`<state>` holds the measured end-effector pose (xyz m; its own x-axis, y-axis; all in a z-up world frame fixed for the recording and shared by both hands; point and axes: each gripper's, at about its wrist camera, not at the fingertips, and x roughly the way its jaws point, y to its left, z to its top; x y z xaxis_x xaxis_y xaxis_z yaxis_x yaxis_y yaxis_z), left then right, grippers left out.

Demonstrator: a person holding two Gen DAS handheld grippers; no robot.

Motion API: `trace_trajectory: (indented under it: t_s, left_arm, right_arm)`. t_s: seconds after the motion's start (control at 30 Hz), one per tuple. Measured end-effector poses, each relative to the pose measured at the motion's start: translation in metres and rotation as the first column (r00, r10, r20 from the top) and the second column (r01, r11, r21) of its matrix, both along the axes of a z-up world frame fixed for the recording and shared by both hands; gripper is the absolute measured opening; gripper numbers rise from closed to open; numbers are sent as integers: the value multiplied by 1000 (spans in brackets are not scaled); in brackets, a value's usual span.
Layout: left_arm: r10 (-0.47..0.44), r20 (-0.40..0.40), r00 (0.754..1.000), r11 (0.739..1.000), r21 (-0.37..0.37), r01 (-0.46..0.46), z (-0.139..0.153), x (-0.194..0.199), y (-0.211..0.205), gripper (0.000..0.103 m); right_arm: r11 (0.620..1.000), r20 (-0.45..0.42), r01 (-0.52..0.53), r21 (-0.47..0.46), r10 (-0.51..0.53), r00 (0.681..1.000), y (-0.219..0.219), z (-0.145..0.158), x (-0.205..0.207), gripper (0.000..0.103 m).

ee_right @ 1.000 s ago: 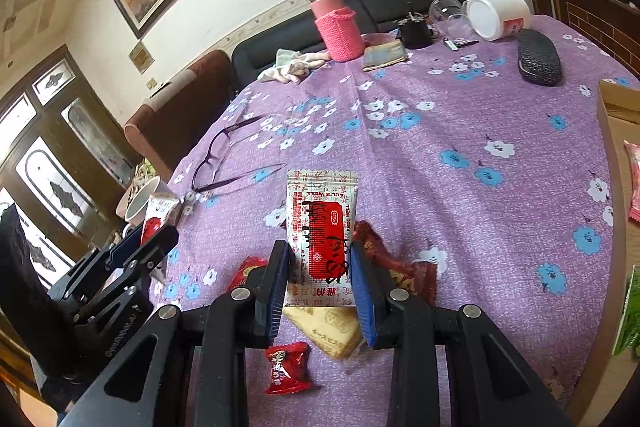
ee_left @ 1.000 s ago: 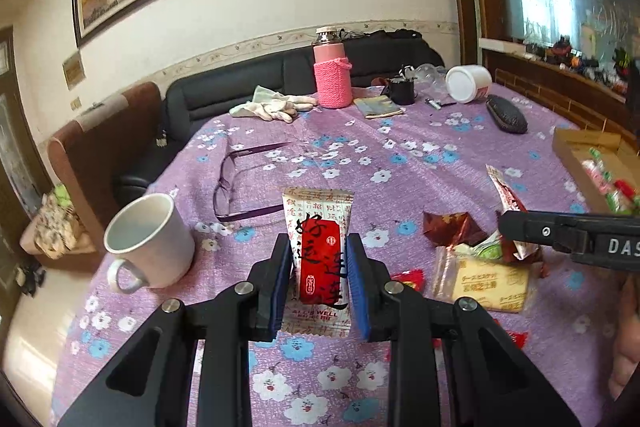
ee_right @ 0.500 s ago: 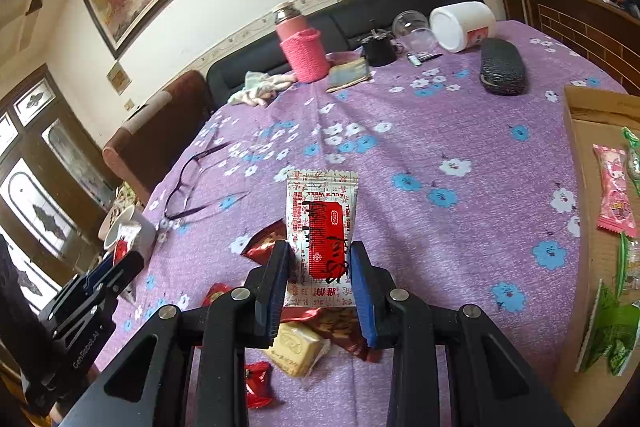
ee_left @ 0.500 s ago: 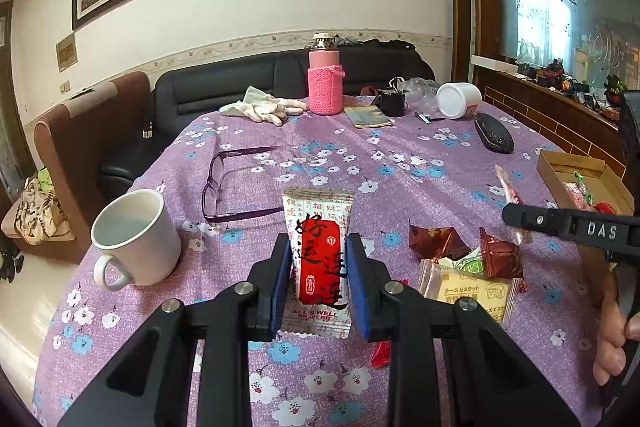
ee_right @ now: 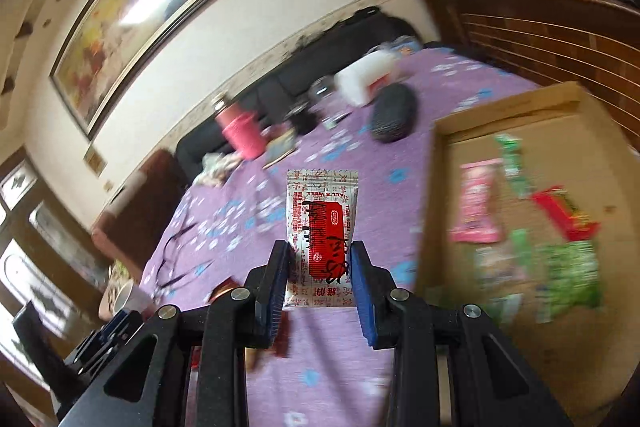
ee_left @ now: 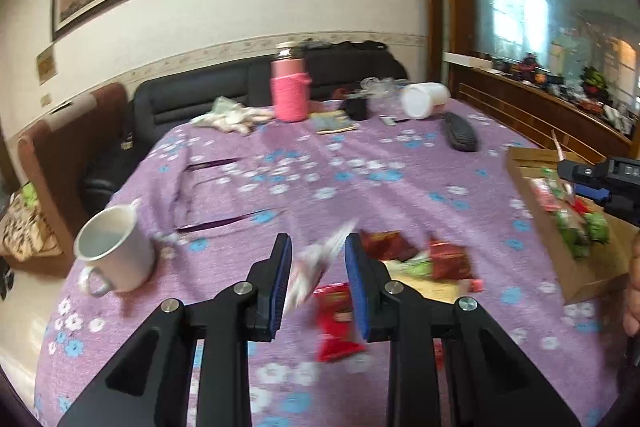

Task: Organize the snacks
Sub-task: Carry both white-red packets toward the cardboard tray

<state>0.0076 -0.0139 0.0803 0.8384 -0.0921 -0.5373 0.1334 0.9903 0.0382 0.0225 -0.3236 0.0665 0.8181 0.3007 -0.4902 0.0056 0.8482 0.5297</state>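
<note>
**Two snack packets, one in each gripper's jaws**

Right gripper [ee_right: 319,281] has its jaws clamped on a red-and-white snack packet [ee_right: 322,227], cardboard box [ee_right: 516,115] just to their right. Left gripper [ee_left: 317,285] jaws sit apart, a blurred tilted packet [ee_left: 316,269] between them; can't tell about contact.

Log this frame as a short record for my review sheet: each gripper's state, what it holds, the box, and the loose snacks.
left gripper: jaws parted, a blurred white-and-red packet tilted between them; grip unclear
right gripper: shut on white-and-red sachet, held upright
cardboard box: open, on the purple floral tablecloth, already holds pink, red and green packets
loose snacks: small pile on the cloth ahead of the left gripper
image quality: motion blur in both views
</note>
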Motion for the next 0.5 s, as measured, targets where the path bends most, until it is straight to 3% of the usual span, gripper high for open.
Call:
trace_trajectory:
  t_s: [0.23, 0.5]
  left_arm:
    - [-192, -36, 981, 980, -57, 190, 16, 6, -85, 27]
    - [-391, -133, 911, 912, -188, 364, 12, 28, -181, 27]
  right_arm:
    - [995, -17, 98, 32, -97, 995, -61, -2, -14, 33]
    - [989, -45, 144, 12, -144, 989, -105, -3, -30, 33]
